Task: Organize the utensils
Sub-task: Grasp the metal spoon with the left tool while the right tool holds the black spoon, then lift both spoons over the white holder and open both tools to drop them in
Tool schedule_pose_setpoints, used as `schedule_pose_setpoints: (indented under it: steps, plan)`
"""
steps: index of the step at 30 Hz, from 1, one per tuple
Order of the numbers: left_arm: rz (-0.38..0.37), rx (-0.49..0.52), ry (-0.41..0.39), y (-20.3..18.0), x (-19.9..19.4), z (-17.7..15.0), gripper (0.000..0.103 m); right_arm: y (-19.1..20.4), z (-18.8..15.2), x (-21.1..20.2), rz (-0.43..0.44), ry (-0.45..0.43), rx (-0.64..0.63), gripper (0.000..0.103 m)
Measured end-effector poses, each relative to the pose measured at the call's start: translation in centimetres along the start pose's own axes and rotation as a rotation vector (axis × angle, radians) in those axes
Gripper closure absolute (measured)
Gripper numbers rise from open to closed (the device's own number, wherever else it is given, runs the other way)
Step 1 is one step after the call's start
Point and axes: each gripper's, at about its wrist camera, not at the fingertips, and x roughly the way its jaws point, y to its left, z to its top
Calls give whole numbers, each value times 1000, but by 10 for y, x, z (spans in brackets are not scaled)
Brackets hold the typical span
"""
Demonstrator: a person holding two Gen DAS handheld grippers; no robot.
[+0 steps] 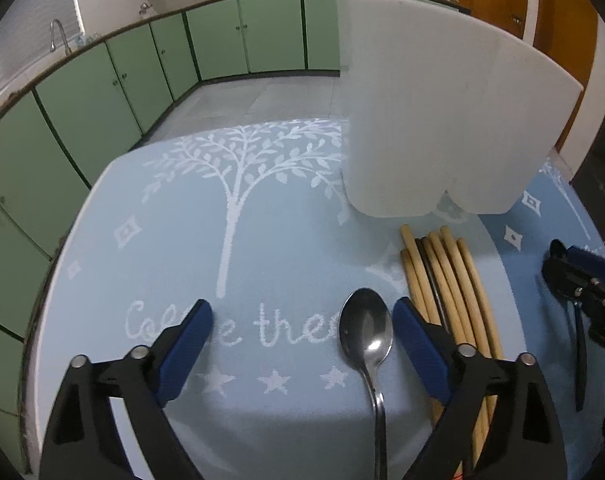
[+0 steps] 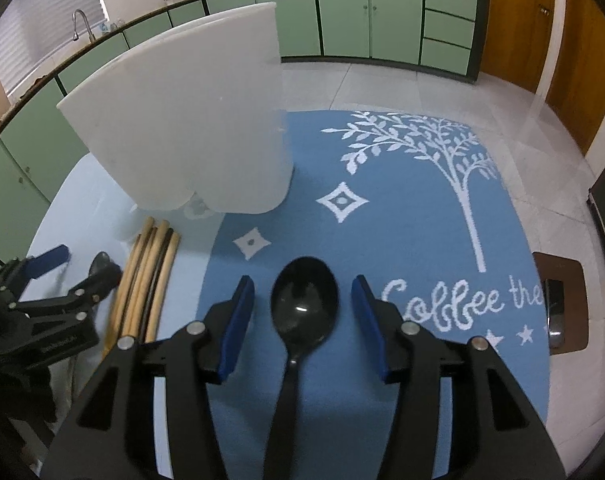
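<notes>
A metal spoon lies on the pale blue placemat, bowl up, between the fingers of my left gripper. The jaws stand wide and the spoon sits close to the right finger without being pressed. A black plastic spoon lies on the darker blue placemat between the fingers of my right gripper, with a gap on each side. A bundle of wooden chopsticks lies between the two spoons. Behind them stands a white, two-part utensil holder.
The right gripper shows at the right edge of the left wrist view, the left gripper at the left of the right wrist view. The round table's edge curves at the left. Green cabinets line the far wall. A brown stool stands right.
</notes>
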Motion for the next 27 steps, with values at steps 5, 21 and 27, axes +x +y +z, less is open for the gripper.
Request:
schedule_pose_setpoints:
  steps: [5,21,27]
  plan:
    - [-46,-19,-8,1,0,7,45,6,0,3,-40,23,-12,53]
    - [-184,-25,-302,-4,-58,-20,76,-2,-10,-54,87,-247,37,71]
    - [-198,-41,-473,6,-91,-33,76,-8,-15,-81,140,-389,40,71]
